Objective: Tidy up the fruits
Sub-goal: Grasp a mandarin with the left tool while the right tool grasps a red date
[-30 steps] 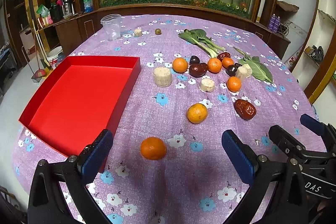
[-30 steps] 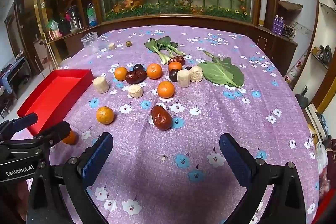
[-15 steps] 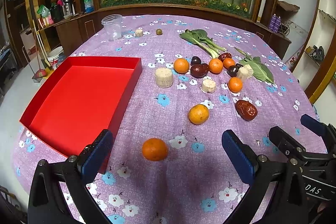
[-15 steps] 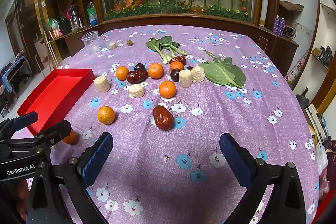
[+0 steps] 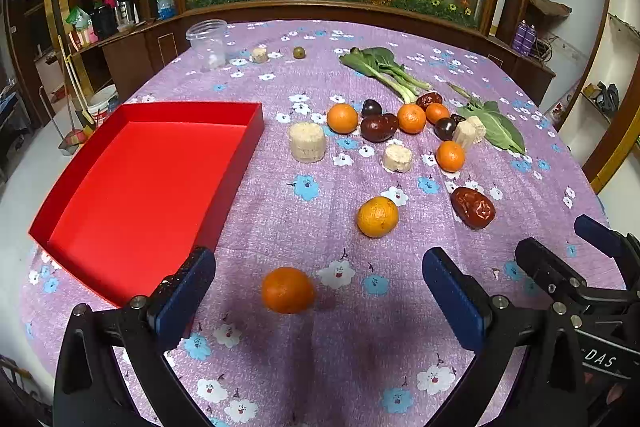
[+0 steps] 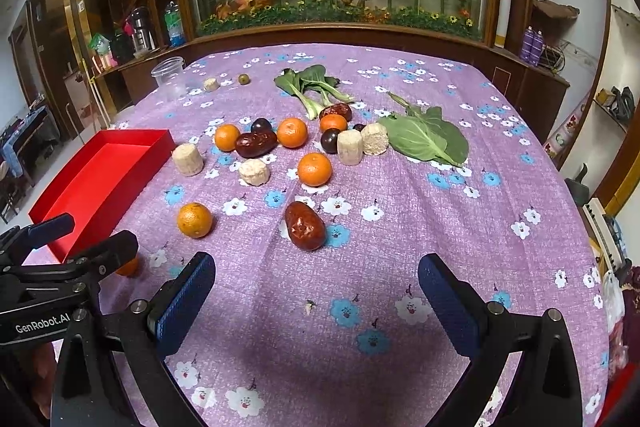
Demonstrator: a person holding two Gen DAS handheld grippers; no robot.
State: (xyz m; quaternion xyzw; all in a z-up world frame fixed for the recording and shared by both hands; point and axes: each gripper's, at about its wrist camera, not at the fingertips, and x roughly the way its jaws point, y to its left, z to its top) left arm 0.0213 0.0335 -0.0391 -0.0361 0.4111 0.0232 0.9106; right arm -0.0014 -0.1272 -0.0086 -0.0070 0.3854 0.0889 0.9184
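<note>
My left gripper is open and empty, just above the purple cloth, with a loose orange between its fingers. A second orange and a large red date lie farther out. The empty red tray sits to the left. My right gripper is open and empty, with the red date just ahead of it. Several oranges, dark plums and dates cluster at mid table. The left gripper's side shows in the right wrist view.
Beige corn-cob pieces lie among the fruit. Green leafy vegetables lie at the back right. A clear plastic cup stands at the far left corner. The table edge drops off on the left, beyond the tray.
The left gripper has eased slightly back and up; the near orange sits a little farther ahead. The right gripper has barely shifted. Both stay open.
</note>
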